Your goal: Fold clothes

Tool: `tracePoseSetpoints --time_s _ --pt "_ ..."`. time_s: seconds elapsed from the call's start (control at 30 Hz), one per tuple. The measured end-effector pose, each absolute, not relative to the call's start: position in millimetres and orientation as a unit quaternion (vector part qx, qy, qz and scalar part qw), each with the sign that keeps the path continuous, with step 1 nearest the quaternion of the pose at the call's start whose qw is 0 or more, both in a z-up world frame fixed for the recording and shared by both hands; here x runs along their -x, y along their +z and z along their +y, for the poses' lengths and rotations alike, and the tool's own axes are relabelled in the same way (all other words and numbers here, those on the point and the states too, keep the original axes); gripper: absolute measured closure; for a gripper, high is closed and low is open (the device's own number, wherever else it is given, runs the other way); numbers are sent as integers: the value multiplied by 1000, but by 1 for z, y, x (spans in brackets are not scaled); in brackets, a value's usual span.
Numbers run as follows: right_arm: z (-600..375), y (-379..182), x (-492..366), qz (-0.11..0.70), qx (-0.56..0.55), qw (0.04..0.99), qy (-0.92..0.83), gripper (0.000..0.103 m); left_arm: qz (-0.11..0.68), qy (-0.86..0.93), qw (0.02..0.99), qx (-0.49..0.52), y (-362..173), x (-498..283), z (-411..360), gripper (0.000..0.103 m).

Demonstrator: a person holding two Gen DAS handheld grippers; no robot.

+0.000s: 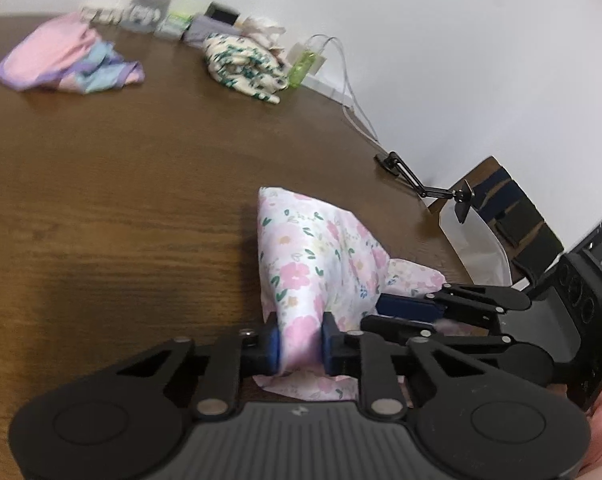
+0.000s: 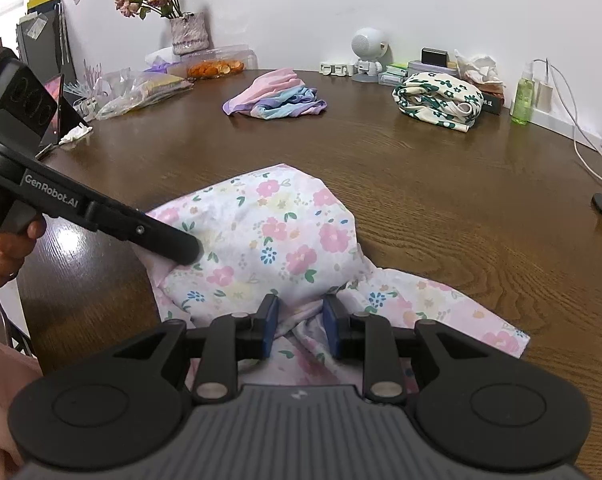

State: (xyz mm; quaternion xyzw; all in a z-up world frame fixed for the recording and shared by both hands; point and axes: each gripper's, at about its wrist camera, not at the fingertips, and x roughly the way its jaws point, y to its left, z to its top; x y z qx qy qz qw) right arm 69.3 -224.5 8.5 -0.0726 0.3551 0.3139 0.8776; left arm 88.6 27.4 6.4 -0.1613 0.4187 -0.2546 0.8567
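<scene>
Both the left gripper [image 1: 299,345] and right gripper [image 2: 299,329] have their fingers nearly closed, pinching the floral garment [image 2: 277,236], which lies bunched at the bench's [image 2: 441,184] near edge. Each bite looks shallow, so an uneven lift could pull the cloth free.

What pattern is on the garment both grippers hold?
White floral garment with pink flowers and green leaves; clearest in the right wrist view.

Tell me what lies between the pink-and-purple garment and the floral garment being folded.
Only bare wooden table, in the right wrist view, separates the pink-and-purple garment from the floral garment.
</scene>
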Motion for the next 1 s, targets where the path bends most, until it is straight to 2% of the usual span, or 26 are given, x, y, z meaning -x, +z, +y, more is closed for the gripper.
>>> tracePoseSetpoints --time_s 0.33,0.8,1.0 --pt "-214 15 -73 342 70 878 327 78 355 -240 903 25 39 -67 7 90" --pt "-239 28 -64 351 110 884 289 78 308 -208 916 -152 52 -53 -24 90" --pt "-245 12 -69 364 87 882 286 78 267 -203 896 -289 47 -43 -56 90"
